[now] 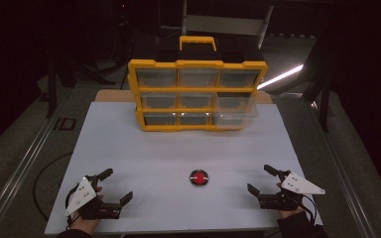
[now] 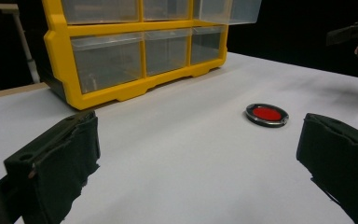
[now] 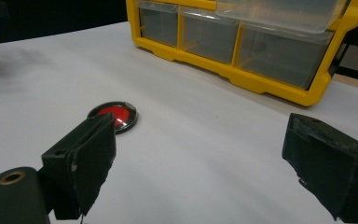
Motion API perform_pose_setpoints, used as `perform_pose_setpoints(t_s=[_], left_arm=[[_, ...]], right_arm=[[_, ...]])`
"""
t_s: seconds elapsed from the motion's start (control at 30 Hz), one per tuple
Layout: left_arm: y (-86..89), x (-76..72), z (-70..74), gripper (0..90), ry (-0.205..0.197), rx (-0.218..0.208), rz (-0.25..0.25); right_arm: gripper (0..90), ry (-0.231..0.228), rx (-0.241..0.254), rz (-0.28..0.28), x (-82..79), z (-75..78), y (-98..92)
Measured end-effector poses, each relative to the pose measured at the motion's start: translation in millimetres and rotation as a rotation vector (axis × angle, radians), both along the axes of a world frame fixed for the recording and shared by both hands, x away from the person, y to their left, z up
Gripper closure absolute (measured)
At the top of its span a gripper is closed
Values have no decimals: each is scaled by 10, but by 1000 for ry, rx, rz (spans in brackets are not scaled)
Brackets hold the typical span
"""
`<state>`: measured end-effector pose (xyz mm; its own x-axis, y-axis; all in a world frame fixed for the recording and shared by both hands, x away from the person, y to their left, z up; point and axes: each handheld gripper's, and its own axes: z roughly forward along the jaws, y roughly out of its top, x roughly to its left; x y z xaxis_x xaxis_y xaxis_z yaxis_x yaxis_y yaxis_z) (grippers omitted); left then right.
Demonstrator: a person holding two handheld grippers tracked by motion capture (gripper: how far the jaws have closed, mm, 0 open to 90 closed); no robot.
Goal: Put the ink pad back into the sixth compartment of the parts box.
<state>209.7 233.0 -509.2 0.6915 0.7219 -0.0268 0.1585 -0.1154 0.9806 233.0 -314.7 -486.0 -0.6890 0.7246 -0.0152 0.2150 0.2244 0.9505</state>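
I have both grippers resting low at the near edge of the white tabletop (image 1: 144, 148), one at each corner. My left gripper (image 1: 112, 186) sits at the near left with its fingers (image 2: 58, 163) spread wide apart and nothing between them; the bare tabletop shows through the gap in the left gripper view. My right gripper (image 1: 262, 179) sits at the near right, its fingers (image 3: 81, 163) just as wide and likewise holding nothing.

The red disc (image 1: 199, 177) lies flat on the tabletop between the two grippers, a little nearer the right one (it has a dark shiny rim around a red middle). It touches neither gripper. In the right gripper view the disc (image 3: 114, 115) sits just beyond the tip of the left-hand finger, partly overlapped by it; in the left gripper view the disc (image 2: 267, 115) lies ahead, toward the right-hand finger.

Well beyond the disc, toward the far side of the tabletop, stands the yellow drawer cabinet (image 1: 197, 94), upright, with three rows of clear drawers and a yellow handle on top. Its two lower right drawers stand out from the frame.
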Motion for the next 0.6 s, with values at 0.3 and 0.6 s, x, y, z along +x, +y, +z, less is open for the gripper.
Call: perform_pose_setpoints(t_s=[0.3, 0.6], left_arm=[[-7, 1, 1, 1, 1, 0, -1], [-11, 3, 0, 1, 2, -1, -4]], right_arm=[[93, 24, 12, 29, -7, 204, -9], [86, -11, -1, 80, 41, 587, 47]])
